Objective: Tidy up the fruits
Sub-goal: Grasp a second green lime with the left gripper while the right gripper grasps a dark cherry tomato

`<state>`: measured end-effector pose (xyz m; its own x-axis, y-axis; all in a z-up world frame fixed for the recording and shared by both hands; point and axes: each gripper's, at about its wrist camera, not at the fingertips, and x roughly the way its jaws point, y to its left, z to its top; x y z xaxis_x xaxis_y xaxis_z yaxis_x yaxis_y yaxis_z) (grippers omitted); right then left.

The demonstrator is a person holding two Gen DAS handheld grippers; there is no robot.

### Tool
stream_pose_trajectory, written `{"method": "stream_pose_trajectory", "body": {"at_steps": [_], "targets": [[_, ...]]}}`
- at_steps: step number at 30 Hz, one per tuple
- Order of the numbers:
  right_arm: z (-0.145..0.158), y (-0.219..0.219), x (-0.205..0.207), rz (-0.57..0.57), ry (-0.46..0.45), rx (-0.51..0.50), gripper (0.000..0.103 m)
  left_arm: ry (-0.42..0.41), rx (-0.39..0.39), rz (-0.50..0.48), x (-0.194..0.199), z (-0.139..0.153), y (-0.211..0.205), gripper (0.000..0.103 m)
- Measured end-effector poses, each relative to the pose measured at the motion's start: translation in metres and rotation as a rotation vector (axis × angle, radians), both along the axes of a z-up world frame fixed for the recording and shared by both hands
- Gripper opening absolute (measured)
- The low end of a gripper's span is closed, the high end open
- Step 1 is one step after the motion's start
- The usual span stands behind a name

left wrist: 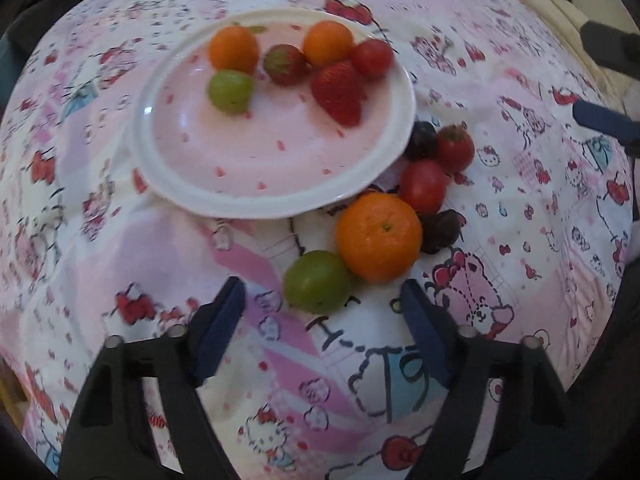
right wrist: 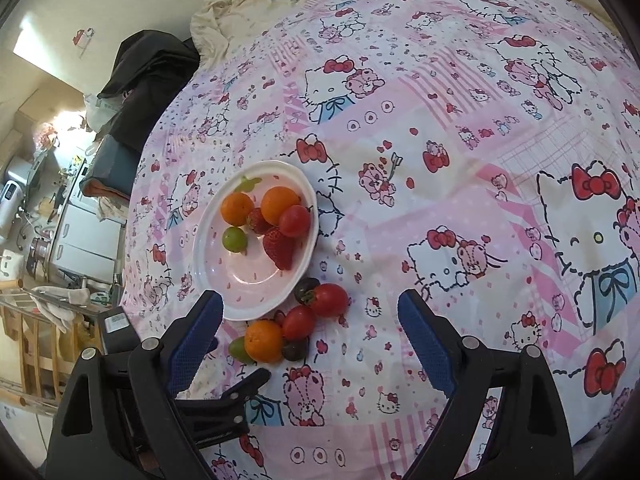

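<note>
A white plate (left wrist: 276, 200) with a pink centre holds two oranges, two strawberries, a red tomato and a green fruit; it also shows in the right wrist view (right wrist: 208, 280). Beside its near right edge a loose cluster lies on the cloth: an orange (left wrist: 378, 236), a green fruit (left wrist: 318, 282), red tomatoes (left wrist: 422, 186), a strawberry (left wrist: 456, 148) and dark fruits (left wrist: 442, 230). My left gripper (left wrist: 324, 292) is open and empty, just short of the green fruit. My right gripper (right wrist: 310, 300) is open and empty, above the cluster (right wrist: 280, 336).
A pink Hello Kitty cloth (right wrist: 440, 160) covers the surface. The left gripper (right wrist: 224, 404) shows low in the right wrist view. The right gripper's fingers (left wrist: 604, 120) show at the left wrist view's right edge. Dark clothes (right wrist: 148, 76) and room clutter lie beyond the left edge.
</note>
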<state>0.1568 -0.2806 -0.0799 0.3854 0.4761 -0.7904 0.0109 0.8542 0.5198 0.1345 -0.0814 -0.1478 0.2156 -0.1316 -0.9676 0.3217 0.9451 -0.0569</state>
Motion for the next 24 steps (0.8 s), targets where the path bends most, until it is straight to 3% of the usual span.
{"method": "stream_pose_trajectory", "body": {"at_steps": [5, 8, 11, 16, 24], "targets": [[-0.001, -0.005, 0.001, -0.013, 0.006, 0.003, 0.091, -0.014, -0.026, -0.077, 0.004, -0.003, -0.003, 0.065], [-0.001, -0.003, 0.002, -0.011, 0.007, 0.008, 0.091, 0.003, -0.052, -0.099, 0.008, -0.002, -0.002, 0.052], [-0.001, 0.0, 0.002, 0.001, 0.004, 0.004, 0.091, 0.004, -0.044, -0.124, 0.006, 0.0, 0.0, 0.046], [-0.002, 0.003, 0.002, 0.006, 0.008, -0.001, 0.091, 0.008, -0.046, -0.104, 0.0, 0.005, 0.016, 0.028], [-0.004, 0.009, 0.004, 0.023, 0.018, -0.006, 0.091, 0.015, -0.083, -0.009, -0.009, 0.023, 0.045, 0.027]]}}
